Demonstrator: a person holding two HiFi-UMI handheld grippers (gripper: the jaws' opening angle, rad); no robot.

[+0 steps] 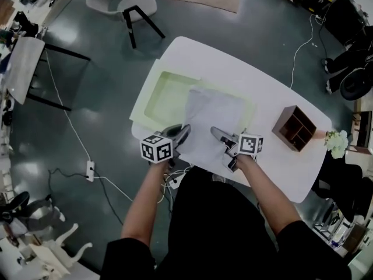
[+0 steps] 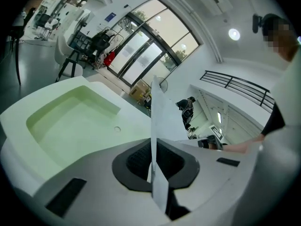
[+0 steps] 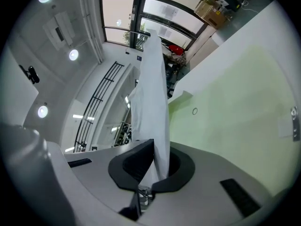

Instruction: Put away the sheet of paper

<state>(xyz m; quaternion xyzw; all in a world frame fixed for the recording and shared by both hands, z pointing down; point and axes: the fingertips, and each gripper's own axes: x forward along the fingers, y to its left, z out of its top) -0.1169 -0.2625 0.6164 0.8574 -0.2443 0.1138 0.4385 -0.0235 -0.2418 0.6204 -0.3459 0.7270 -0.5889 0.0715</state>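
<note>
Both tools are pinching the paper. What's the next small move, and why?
Probably carry the white sheet of paper slightly left and forward, then lower it flat into the shallow pale green tray. The left tool and right tool are each shut on its near edge, and it lies over the tray's right part, off-centre.

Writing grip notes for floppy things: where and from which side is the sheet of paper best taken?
By its near edge, toward each corner, from the person's side, as the left hand-held gripper and right hand-held gripper pinch it: the sheet of paper is thin and limp.
</note>
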